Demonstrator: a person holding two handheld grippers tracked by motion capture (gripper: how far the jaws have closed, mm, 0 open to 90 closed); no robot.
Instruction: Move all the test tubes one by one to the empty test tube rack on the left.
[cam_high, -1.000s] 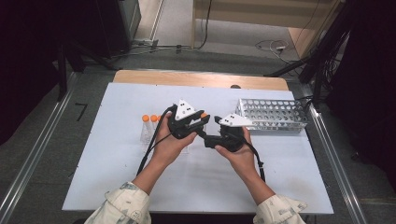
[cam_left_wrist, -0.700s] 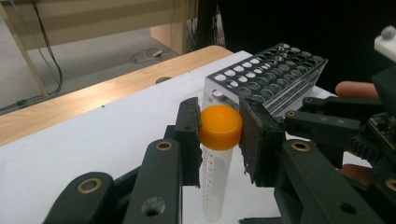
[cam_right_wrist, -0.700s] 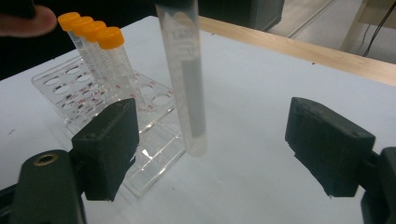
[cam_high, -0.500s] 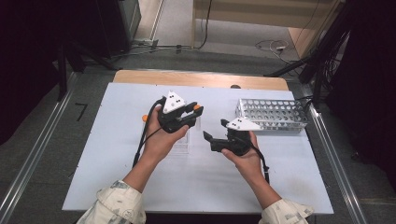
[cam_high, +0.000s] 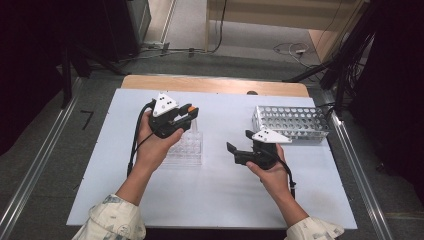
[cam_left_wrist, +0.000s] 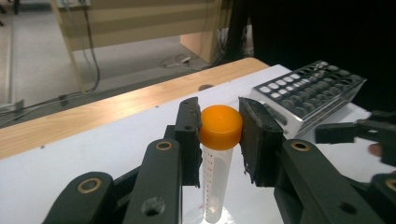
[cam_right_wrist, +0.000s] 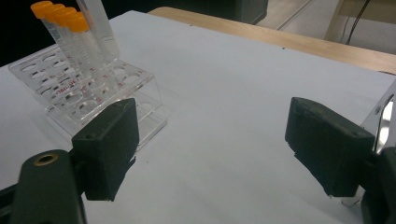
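left tool (cam_left_wrist: 219, 128) clamped on the orange cap of a tube (cam_left_wrist: 215, 179), tube hanging upright w/ long axis vertical, just above the clear rack (cam_high: 186, 147) on the bench (cam_high: 120, 200). right tool (cam_high: 239, 145) jaws wide apart, empty, well right of rack, metal rack (cam_high: 292, 122) behind it. left hand's nearer.

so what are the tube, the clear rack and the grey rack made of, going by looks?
Tube: looks like clear plastic, see-through with printed graduations; matte orange cap, likely plastic. Clear rack: probably acrylic, transparent, glossy edges. Grey rack: looks like metal, silvery perforated sheet with a dull sheen.
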